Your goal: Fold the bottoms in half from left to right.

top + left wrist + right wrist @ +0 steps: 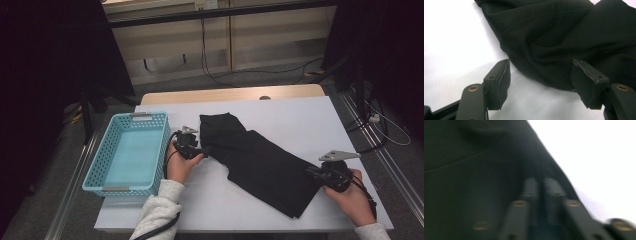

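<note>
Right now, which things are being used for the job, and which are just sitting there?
In use:
- black cloth garment spread on the white table
- left gripper, jaws open at the garment's edge
- right gripper, jaws together at the garment's other end

Just sitting there:
- light blue plastic basket
- cables on the floor

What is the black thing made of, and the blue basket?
The black garment looks like soft, matte cloth: it folds and wrinkles, with a stitched seam in the left gripper view. The blue basket looks like hard, slightly shiny plastic, its walls a moulded grid of holes.
</note>
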Action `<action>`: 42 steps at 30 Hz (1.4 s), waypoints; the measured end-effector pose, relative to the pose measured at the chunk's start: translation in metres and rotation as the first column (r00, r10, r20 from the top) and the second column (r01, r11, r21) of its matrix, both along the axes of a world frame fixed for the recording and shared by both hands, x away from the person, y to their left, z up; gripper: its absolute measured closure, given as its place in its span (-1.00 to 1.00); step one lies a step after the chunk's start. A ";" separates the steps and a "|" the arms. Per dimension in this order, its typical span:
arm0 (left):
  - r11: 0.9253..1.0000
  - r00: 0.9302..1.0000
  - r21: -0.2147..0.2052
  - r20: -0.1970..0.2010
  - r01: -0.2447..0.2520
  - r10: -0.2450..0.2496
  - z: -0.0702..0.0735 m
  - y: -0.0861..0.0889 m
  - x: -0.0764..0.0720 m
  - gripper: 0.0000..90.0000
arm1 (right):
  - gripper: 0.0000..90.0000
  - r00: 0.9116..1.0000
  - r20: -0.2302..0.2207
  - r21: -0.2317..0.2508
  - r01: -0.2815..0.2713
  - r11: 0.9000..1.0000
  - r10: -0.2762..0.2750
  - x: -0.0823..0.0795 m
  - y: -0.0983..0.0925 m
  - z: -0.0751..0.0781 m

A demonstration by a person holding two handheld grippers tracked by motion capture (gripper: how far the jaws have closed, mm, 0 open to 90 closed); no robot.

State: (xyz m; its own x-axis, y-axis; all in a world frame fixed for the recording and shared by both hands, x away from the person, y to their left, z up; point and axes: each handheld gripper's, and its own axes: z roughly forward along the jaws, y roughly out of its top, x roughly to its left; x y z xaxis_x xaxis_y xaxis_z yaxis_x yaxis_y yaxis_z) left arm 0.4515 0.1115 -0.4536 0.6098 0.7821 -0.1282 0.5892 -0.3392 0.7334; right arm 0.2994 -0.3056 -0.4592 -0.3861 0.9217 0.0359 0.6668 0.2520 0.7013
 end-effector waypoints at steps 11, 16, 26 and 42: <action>1.000 1.000 -0.004 -0.002 0.003 -0.003 0.000 0.000 0.000 -0.28 | 0.98 0.999 0.005 -0.004 0.033 0.999 -0.033 0.000 -0.024 0.018; 1.000 1.000 -0.001 -0.003 0.010 -0.010 -0.001 -0.001 0.001 -0.31 | 0.65 0.999 -0.006 -0.066 0.046 0.997 -0.047 0.005 -0.018 0.004; 1.000 1.000 -0.007 -0.001 0.003 -0.003 0.000 0.000 0.001 -0.37 | 0.30 0.997 0.012 -0.042 0.079 0.996 -0.078 0.013 -0.019 -0.001; 1.000 1.000 -0.009 -0.003 0.008 -0.008 0.001 0.004 0.001 -0.38 | 0.85 0.999 -0.006 -0.053 0.052 0.997 -0.052 0.009 -0.036 0.004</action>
